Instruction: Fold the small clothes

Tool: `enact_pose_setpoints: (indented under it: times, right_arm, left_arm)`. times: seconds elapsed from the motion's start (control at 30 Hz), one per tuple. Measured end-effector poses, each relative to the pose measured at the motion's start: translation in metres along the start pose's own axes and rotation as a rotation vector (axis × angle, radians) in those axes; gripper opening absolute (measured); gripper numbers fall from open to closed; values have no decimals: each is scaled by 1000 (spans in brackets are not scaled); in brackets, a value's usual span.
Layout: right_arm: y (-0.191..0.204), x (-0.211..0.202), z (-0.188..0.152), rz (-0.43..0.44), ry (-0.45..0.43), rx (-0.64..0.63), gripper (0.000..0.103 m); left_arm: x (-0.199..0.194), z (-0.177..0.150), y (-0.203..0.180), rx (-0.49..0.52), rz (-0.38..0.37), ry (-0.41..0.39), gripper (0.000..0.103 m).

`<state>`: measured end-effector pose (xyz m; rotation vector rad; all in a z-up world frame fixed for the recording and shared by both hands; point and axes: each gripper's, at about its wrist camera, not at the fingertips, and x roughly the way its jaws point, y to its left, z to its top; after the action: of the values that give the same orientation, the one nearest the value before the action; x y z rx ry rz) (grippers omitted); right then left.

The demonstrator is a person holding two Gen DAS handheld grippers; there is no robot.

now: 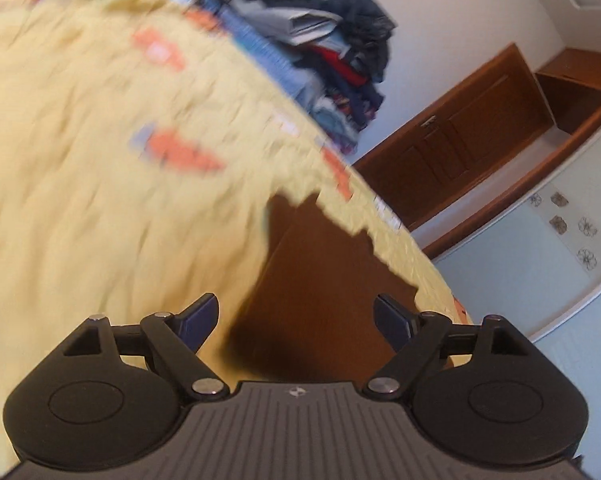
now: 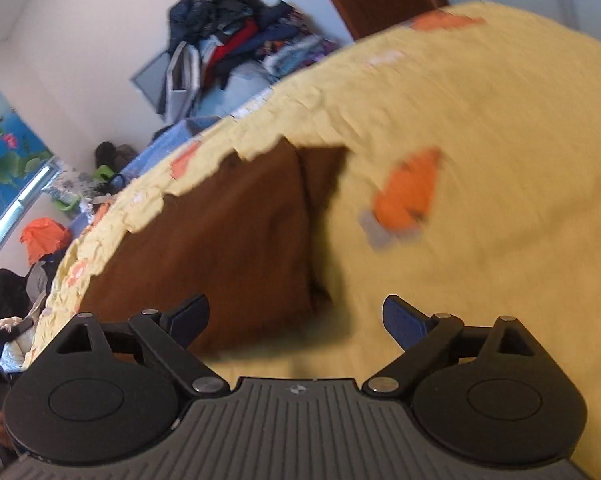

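Observation:
A brown garment (image 1: 324, 276) lies flat on a yellow bedspread (image 1: 100, 200) with orange carrot prints. It also shows in the right wrist view (image 2: 228, 248), with a fold line running down it, on the same bedspread (image 2: 500, 160). My left gripper (image 1: 296, 320) is open and empty, hovering just over the garment's near part. My right gripper (image 2: 296, 320) is open and empty, its left finger over the garment's near edge and its right finger over the bedspread. Both views are blurred by motion.
A heap of mixed clothes (image 1: 340, 52) is piled at the far side of the bed by the white wall, also in the right wrist view (image 2: 236, 40). A wooden door (image 1: 460, 132) and a pale cabinet (image 1: 560, 280) stand beyond the bed. Bags and clutter (image 2: 40, 240) sit on the floor.

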<state>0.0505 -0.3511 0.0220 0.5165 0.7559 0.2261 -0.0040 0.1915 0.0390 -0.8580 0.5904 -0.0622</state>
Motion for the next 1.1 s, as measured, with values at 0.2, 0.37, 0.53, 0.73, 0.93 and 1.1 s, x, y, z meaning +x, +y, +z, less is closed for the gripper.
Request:
enact_pose_setpoints:
  times: [0.2,0.37,0.53,0.73,0.93,1.1]
  right_arm:
    - [13,19,1,63,4,93,99]
    - [18,61,11,137,74,198,16]
    - [12,55,6,184,56,206,16]
    - [17,-13,-16,293,43,148,16]
    - [3,-36,-59,221,199,140,42]
    - [14,-59,-16,96,-47,38,78]
  left_arm:
    - [45,-15,5,-96,-19,8,85]
    - [74,-7,-10,-52,84,13,22]
    - [64,-1,-15,-9,96,51,9]
    - [-16,-19,-25,102,17,104,8]
    - [-53,-49,15,153,115,202,15]
    - [-68,0,8,130,118,7,70]
